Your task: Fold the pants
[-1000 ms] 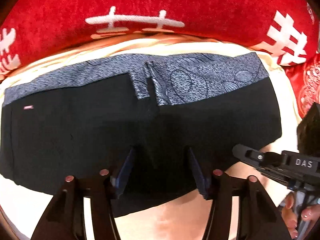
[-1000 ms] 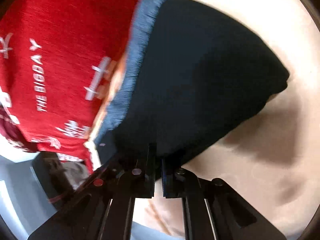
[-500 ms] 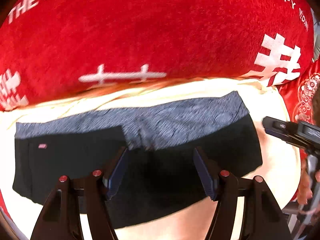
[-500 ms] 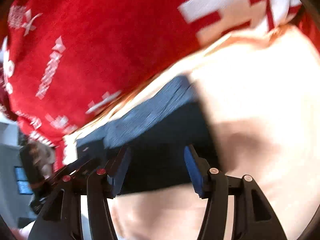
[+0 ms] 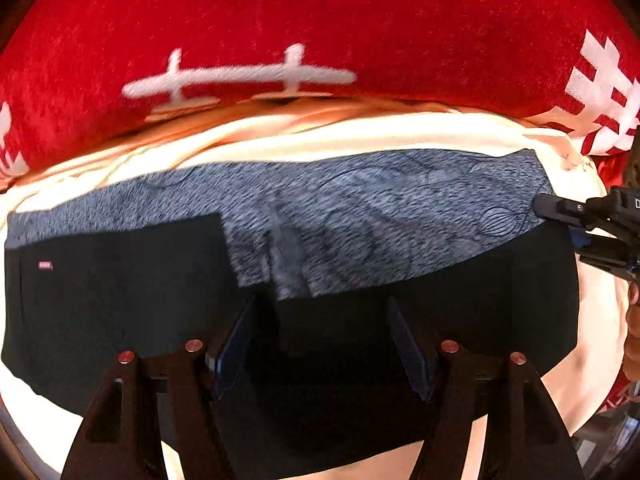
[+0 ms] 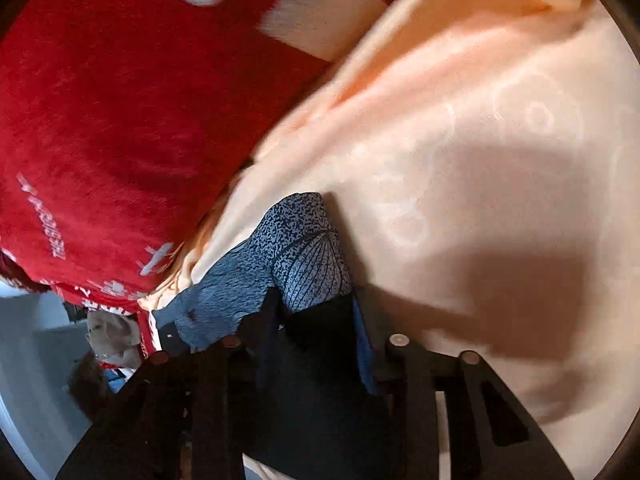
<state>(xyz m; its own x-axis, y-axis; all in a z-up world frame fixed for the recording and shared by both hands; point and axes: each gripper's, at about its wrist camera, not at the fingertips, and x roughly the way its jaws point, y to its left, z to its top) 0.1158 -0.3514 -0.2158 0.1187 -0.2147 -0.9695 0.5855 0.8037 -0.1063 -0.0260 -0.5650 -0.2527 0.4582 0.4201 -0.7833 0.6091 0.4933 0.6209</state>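
The pants [image 5: 120, 300] are black with a grey patterned waistband [image 5: 360, 216] and lie folded flat on a cream blanket [image 5: 360, 136]. My left gripper [image 5: 322, 312] is open and hovers over the middle of the pants' near edge, empty. My right gripper [image 6: 314, 304] is open, its fingers straddling the right end of the pants [image 6: 304, 256] at the waistband corner. It also shows in the left wrist view [image 5: 560, 216] at the pants' right edge.
A big red cushion [image 5: 320, 20] with white characters stands behind the blanket. It fills the upper left of the right wrist view [image 6: 120, 100]. Bare cream blanket [image 6: 500, 200] spreads to the right of the pants.
My right gripper opened, let go of the pants and swung round to the waistband's right corner. The left gripper stayed open, lifting back and then coming close over the pants again.
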